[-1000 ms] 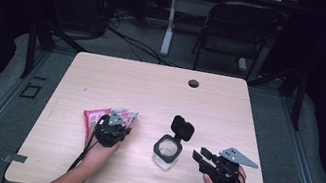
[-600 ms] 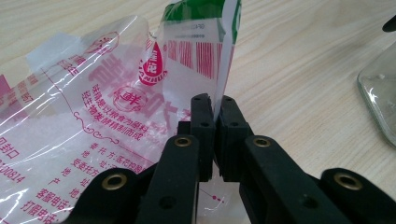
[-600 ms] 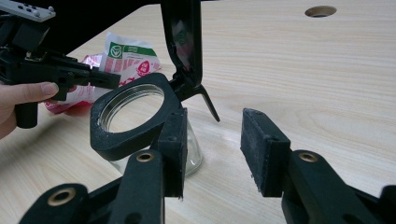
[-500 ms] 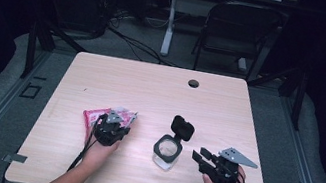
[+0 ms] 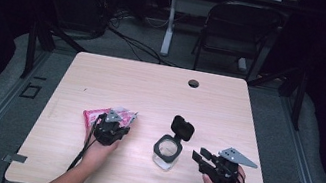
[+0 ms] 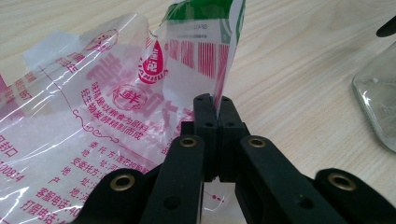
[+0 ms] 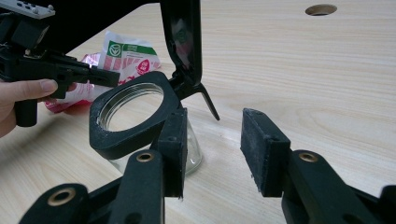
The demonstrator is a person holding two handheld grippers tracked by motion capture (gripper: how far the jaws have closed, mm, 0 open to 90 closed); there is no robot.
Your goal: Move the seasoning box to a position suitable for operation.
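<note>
2 grippers rest on the tabletop (image 5: 150,94). Left gripper (image 6: 211,105) has just pinched its jaws onto the plastic bag's (image 6: 93,107) edge; right gripper (image 7: 212,149) gapes unchanged beside the open glass jar (image 7: 135,121).

We count one bag (image 6: 116,107) of pink-printed clear plastic and one glass jar (image 5: 166,152) with one black flip lid (image 5: 183,128) standing open. We hold two grippers: the left gripper (image 5: 113,124) and the right gripper (image 5: 203,158). We see one table (image 5: 161,91) with one round hole (image 5: 193,83), and one folding chair (image 5: 234,33) behind it.
</note>
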